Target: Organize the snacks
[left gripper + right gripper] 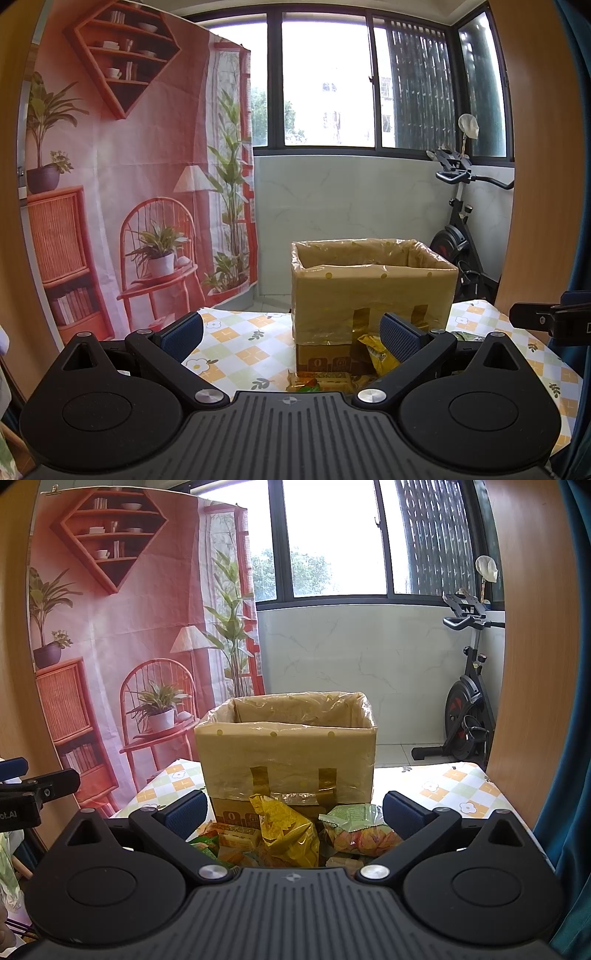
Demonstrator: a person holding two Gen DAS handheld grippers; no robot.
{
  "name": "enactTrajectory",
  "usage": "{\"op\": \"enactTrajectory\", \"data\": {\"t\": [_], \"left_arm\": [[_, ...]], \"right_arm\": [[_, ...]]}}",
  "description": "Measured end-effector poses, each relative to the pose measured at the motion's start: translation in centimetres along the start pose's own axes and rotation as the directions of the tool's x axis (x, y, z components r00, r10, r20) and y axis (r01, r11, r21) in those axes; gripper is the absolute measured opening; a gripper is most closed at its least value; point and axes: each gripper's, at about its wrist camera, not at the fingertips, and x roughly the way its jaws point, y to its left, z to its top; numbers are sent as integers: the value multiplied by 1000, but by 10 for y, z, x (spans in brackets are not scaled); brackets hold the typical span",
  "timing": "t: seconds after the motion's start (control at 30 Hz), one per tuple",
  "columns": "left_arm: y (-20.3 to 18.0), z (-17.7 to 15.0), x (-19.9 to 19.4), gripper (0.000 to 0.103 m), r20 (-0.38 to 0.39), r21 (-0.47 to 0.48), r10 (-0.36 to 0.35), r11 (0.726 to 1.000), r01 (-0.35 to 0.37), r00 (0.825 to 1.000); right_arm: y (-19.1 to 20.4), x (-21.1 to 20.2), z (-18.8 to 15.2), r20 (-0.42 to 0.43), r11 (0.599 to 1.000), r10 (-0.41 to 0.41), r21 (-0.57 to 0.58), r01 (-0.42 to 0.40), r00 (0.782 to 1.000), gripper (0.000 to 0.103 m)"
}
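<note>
The cardboard box [286, 753], lined with clear plastic and open at the top, stands on the bench [454, 786] under a checked floral cloth. The snacks lie in a loose pile on the bench directly in front of the box: a yellow bag [284, 830] stands upright at the centre, a green-and-orange packet [354, 829] lies to its right, and smaller wrapped bars [236, 836] lie to its left. No snack is visible inside the box from either view, though its floor is hidden.

The right hand-held gripper [293, 808] hovers above the pile with its jaws spread wide and nothing between them. The left hand-held gripper [291, 330] is also spread and empty; it is held further to the left, so only the yellow bag [380, 352] and a bar [321, 382] show near its right finger.

Step in hand, as judged: approach for the first pick. The task appears to be at its start.

Next move:
1. Lower the right hand-held gripper over the yellow bag, which stands highest and is the easiest to reach.
2. Close on the crimped upper part, since the film is thin and the body will crumple.
3. Lift clear of the box's front wall before release.

Caution: neighbouring packets touch the bag and may drag with it.
</note>
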Motion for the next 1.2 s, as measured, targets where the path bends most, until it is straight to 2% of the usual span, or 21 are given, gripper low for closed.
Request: {"op": "enactTrajectory", "data": {"t": [0.77,1.0,1.2], "left_arm": [[0,0,1,103,-7,-6,-1,1000,1,1000],[6,1,8,103,-34,-40,-21,999,19,999],[14,0,26,103,-70,-55,11,998,-15,998]], "right_arm": [[0,2,-2,-5,1000,-1,3,1,1000,103],[-2,5,-6,-6,1000,4,6,-4,1000,103],[-10,15,-7,29,1000,1,21,-1,1000,103]]}}
